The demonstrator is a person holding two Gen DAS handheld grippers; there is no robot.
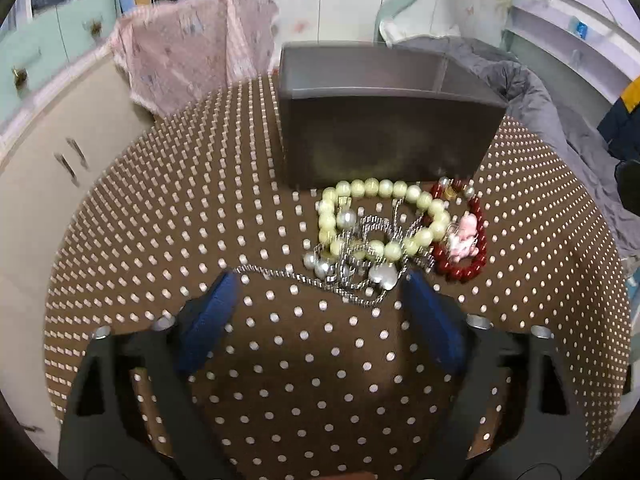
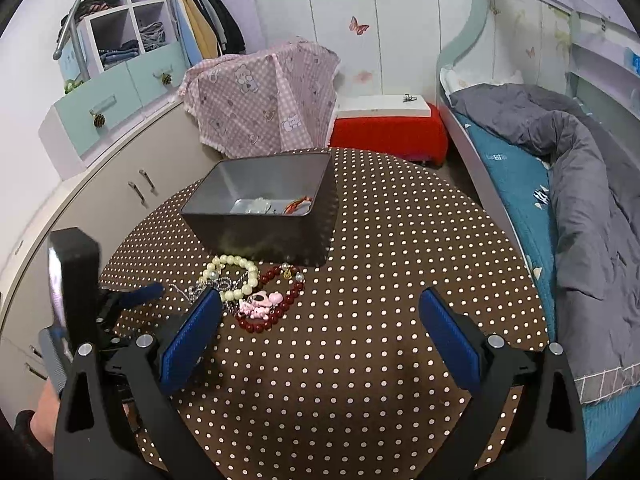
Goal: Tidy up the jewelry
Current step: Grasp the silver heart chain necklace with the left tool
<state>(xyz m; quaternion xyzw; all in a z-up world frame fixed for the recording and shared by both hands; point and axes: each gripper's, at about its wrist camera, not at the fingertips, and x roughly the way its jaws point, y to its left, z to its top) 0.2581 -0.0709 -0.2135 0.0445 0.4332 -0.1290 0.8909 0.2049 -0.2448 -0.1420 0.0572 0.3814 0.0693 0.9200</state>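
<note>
A jewelry pile lies on the brown dotted table before a dark grey box (image 1: 380,136): a pale green bead bracelet (image 1: 380,196), a silver chain with pearls (image 1: 360,276), a red bead bracelet (image 1: 476,256) and a pink charm (image 1: 464,236). My left gripper (image 1: 320,292) is open, its blue fingers just short of the chain. In the right wrist view the box (image 2: 264,232) holds a clear piece and a red piece. My right gripper (image 2: 320,308) is open and empty, right of the pile (image 2: 256,292). The left gripper (image 2: 136,296) shows at left.
A pink checked cloth (image 2: 264,104) drapes behind the table. A red stool with a white box (image 2: 388,128) stands beyond. A bed with a grey quilt (image 2: 568,184) runs along the right. Cabinets (image 2: 132,184) line the left.
</note>
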